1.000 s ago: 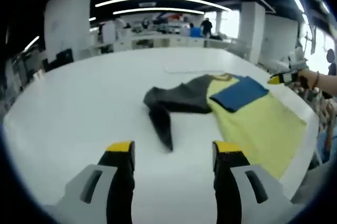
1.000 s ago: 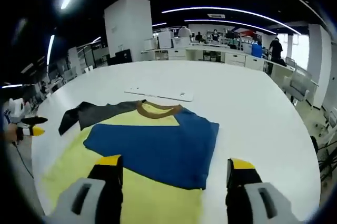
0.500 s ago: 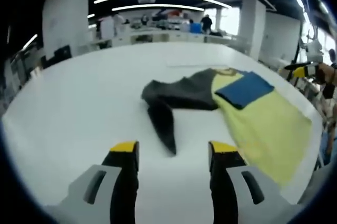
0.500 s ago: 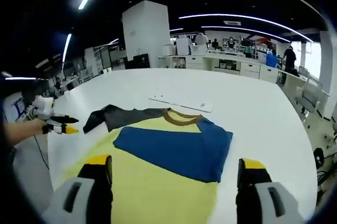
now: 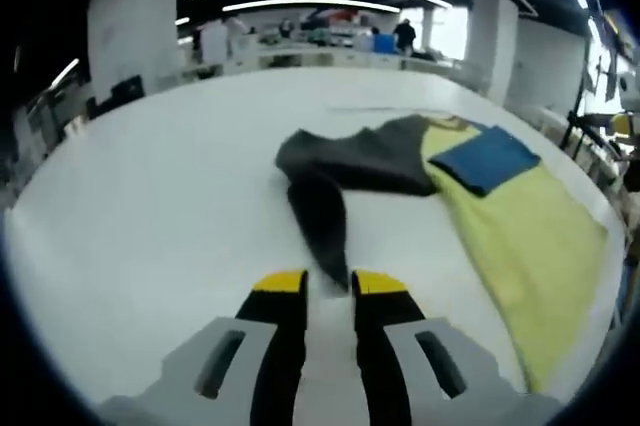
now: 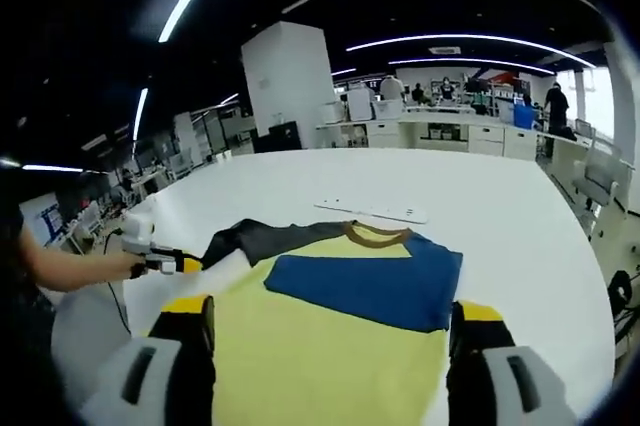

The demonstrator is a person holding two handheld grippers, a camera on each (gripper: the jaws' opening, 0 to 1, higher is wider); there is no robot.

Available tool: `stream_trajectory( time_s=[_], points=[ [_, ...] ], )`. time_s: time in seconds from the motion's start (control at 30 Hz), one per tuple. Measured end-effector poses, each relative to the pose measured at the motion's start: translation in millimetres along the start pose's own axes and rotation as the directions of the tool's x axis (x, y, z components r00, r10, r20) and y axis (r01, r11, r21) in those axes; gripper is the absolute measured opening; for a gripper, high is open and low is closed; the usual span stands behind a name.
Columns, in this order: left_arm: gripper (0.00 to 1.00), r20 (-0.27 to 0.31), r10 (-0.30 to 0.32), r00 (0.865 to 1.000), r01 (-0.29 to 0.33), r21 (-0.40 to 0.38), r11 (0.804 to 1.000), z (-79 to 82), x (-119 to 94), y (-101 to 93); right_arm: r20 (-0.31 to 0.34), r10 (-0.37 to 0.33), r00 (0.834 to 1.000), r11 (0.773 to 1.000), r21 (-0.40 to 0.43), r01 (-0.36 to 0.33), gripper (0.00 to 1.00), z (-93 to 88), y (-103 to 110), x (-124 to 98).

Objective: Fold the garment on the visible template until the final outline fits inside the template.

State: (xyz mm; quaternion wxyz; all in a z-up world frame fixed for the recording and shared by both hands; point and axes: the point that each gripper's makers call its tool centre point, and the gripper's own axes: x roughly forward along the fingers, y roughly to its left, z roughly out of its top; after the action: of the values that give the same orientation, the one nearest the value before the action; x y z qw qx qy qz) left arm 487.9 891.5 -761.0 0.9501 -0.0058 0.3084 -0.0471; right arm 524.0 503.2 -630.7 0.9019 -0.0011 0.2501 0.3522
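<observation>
A yellow T-shirt (image 6: 330, 346) lies flat on the white table (image 6: 520, 246), its brown collar (image 6: 375, 236) pointing away from me. Its blue sleeve (image 6: 370, 281) is folded across the chest. The dark grey sleeve (image 5: 325, 216) stretches out sideways toward my left gripper (image 5: 328, 284), whose jaws stand almost together on the cuff. That same left gripper (image 6: 165, 264) appears at the sleeve's tip in the right gripper view, held by a hand. My right gripper (image 6: 332, 311) hangs open above the shirt's yellow body, its jaws wide apart. A thin white template strip (image 6: 372, 211) lies beyond the collar.
The table's near rim (image 5: 60, 346) curves close under the left gripper. A person's forearm (image 6: 70, 271) reaches in from the left. Desks, a white pillar (image 6: 290, 86) and distant people stand behind the table.
My left jaws have gone from wide apart to nearly together around the grey cuff, and that view has drawn closer to it. The right gripper pulled back slightly, still open.
</observation>
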Motion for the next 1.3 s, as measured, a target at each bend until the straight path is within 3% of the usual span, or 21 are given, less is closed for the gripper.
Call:
stream_trajectory(
  time_s=[0.3,0.47,0.6,0.67,0.77,0.87,1.03,1.3],
  points=[
    [0.0,-0.004,0.009,1.0,-0.009,-0.026,1.0,-4.6,6,0.0,-0.03,-0.023,0.999,0.999,-0.047,0.021,0.97,-11.3,7,-9],
    [0.0,0.001,0.005,1.0,-0.005,-0.027,1.0,-1.9,5,-2.4,-0.047,-0.009,0.999,0.998,-0.061,0.006,0.98,-12.6,13,-15],
    [0.0,0.014,0.006,1.0,-0.006,-0.027,1.0,5.1,-1,-0.4,-0.051,0.0,0.999,0.998,-0.059,-0.003,0.98,-13.3,17,-20],
    [0.0,0.018,0.008,1.0,-0.008,0.007,1.0,8.1,-7,0.1,-0.064,-0.008,0.998,0.998,-0.066,0.004,0.97,-16.6,17,-22],
    [0.0,0.03,-0.021,0.999,0.019,0.052,0.998,19.2,-19,-3.5,-0.072,-0.066,0.995,0.989,-0.135,0.056,0.88,-16.6,10,-29],
    [0.0,0.053,-0.027,0.998,0.023,0.073,0.997,31.6,-32,-3.7,-0.071,-0.055,0.996,0.99,-0.13,0.045,0.9,-15.4,16,-32],
    [0.0,0.042,-0.038,0.998,0.035,0.061,0.998,40.5,-47,4.9,-0.062,-0.027,0.998,0.991,-0.13,0.019,0.92,-12.2,25,-34],
    [0.0,0.005,0.014,1.0,-0.014,0.059,0.998,36.8,-60,30.6,-0.069,-0.03,0.997,0.991,-0.131,0.021,0.92,-15.6,28,-38]
  ],
)
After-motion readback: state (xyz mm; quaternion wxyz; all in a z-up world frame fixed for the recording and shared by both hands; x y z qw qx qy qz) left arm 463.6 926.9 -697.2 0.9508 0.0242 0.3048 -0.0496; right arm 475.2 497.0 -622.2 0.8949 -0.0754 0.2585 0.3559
